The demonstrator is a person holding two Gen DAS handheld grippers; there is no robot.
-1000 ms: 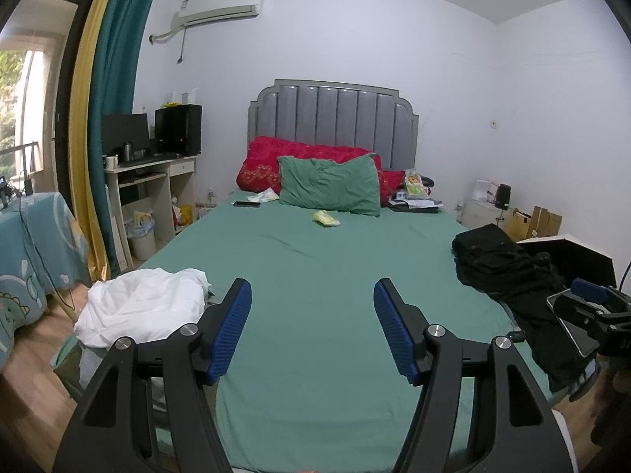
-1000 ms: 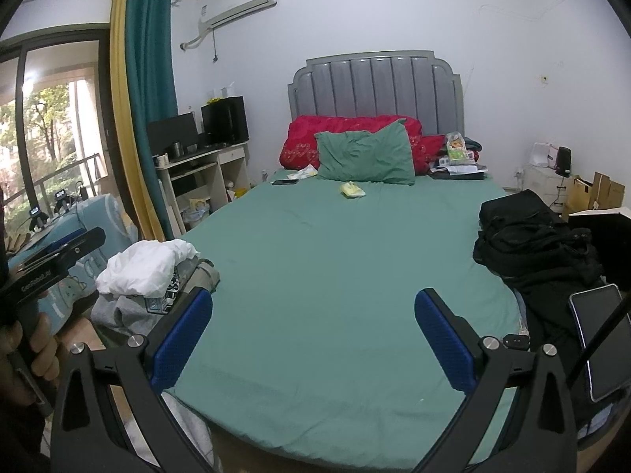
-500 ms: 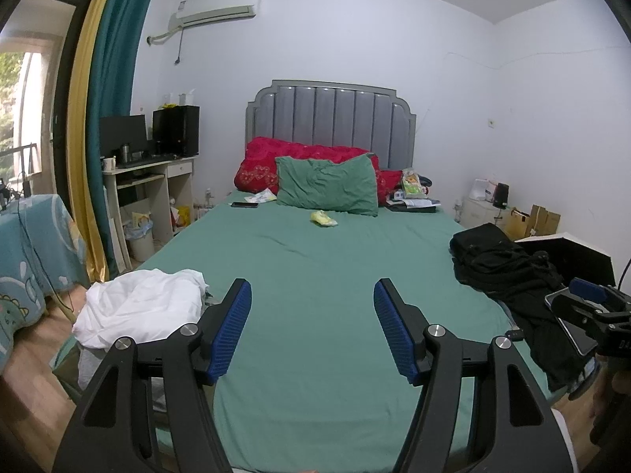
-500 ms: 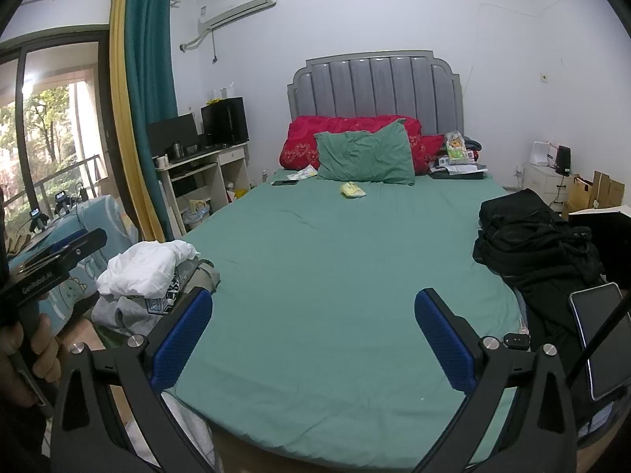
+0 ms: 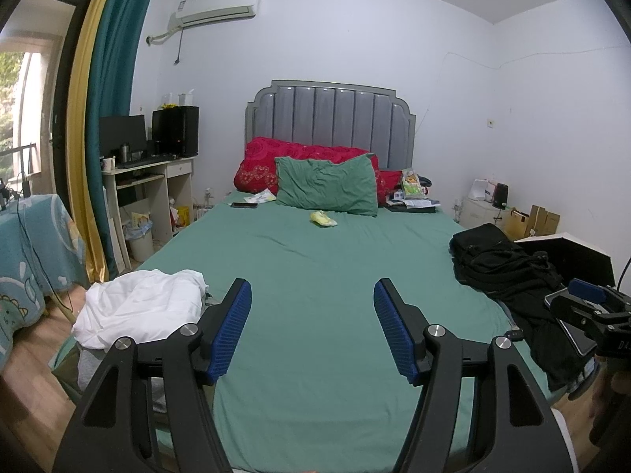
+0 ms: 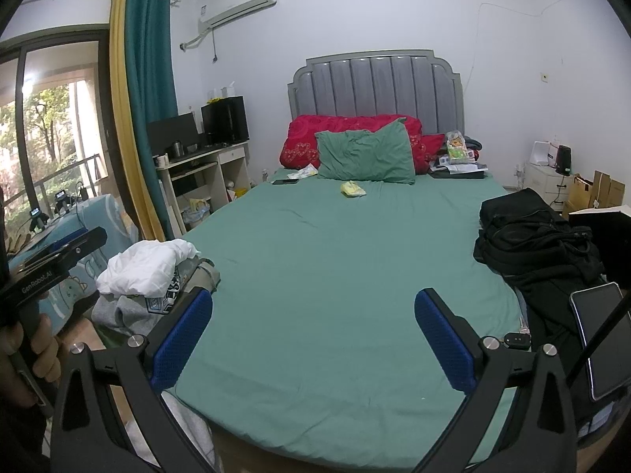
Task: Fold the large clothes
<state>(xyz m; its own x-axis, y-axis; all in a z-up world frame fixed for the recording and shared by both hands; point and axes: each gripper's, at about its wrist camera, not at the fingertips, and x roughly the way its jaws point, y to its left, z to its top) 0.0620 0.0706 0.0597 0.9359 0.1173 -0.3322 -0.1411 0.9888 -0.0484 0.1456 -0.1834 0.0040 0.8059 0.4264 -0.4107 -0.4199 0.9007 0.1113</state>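
Note:
A crumpled white garment [image 5: 138, 309] lies on a pile of clothes at the bed's front left corner; it also shows in the right wrist view [image 6: 146, 264], on top of grey clothes [image 6: 130, 307]. A heap of black clothes [image 5: 508, 268] lies on the bed's right edge, also seen in the right wrist view [image 6: 540, 244]. My left gripper [image 5: 311, 295] is open and empty above the foot of the bed. My right gripper [image 6: 313, 311] is open wide and empty, also above the foot of the bed.
The green bed sheet [image 5: 315, 276] spreads ahead, with a green pillow [image 5: 327, 185], a red pillow [image 5: 260, 165] and a small yellow item [image 5: 323, 218] near the headboard. A phone [image 6: 599, 339] and a car key [image 6: 516, 341] lie at the right edge. A desk [image 5: 146, 181] stands left.
Both views have shifted very slightly; the grippers stay open and hold nothing. The clothes have not moved.

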